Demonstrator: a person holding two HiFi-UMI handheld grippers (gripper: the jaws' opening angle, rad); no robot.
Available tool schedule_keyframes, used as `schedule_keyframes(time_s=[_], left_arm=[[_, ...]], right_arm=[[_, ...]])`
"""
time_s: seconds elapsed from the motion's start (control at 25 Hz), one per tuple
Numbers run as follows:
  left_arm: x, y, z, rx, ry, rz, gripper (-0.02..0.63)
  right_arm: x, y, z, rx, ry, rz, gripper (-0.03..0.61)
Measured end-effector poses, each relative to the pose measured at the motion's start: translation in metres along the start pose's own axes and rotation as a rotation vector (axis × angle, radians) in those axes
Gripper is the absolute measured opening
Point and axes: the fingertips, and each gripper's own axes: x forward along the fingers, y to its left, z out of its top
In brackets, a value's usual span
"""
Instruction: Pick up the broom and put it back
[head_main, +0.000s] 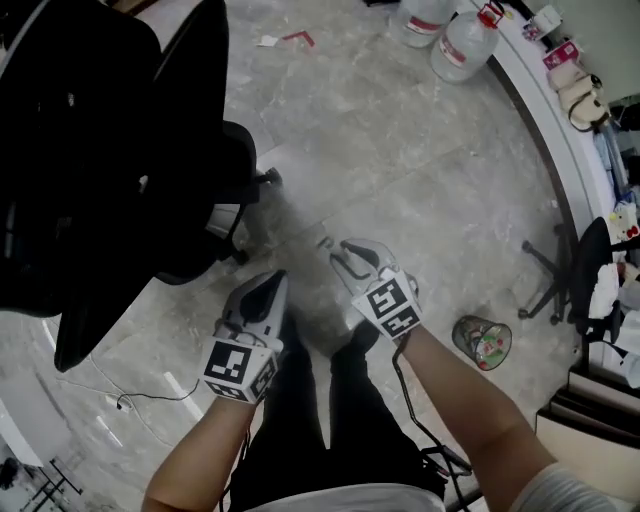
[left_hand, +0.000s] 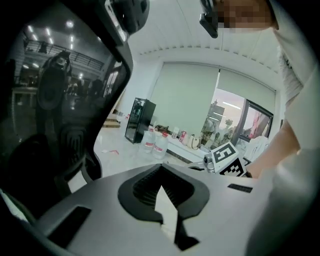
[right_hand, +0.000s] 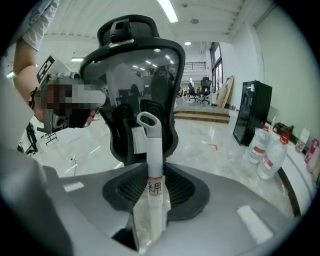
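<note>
One broom runs upright mid-frame, loop uppermost, clamped by jaws of right gripper; left gripper closed, empty; marble floor.

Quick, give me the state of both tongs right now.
Left tongs: closed, nothing between them.
Right tongs: closed on the white broom handle.

A pale, glossy marble floor is seen throughout. A black mesh office chair is placed at the left, and two large water bottles are set against a curved white ledge. A black cabinet is lit by ceiling strip lights.
</note>
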Motion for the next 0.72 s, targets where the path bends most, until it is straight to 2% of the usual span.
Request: schedule_keyframes(time_s=[0.16,0.32,0.52,0.72], left_arm=[[-0.061,0.009,0.061,-0.009,-0.054,0.065,0.005],[-0.112,0.023,0.104,-0.028,-0.115,0.117,0.005],[-0.183,0.037,0.123,-0.027,-0.145,0.178,0.005],[-0.237,0.076,0.129,-0.053,-0.164,0.25,0.005]], right_arm=[[-0.003,0.035,0.083,-0.046,-0.038,0.026,0.084],[0.021,0.072,0.151,-0.093,-0.066,0.046,0.086],[0.048,0.129,0.213,-0.152,-0.101,0.101,0.084],[0.082,0.159,0.24,-0.202,-0.071,0.128,0.086]])
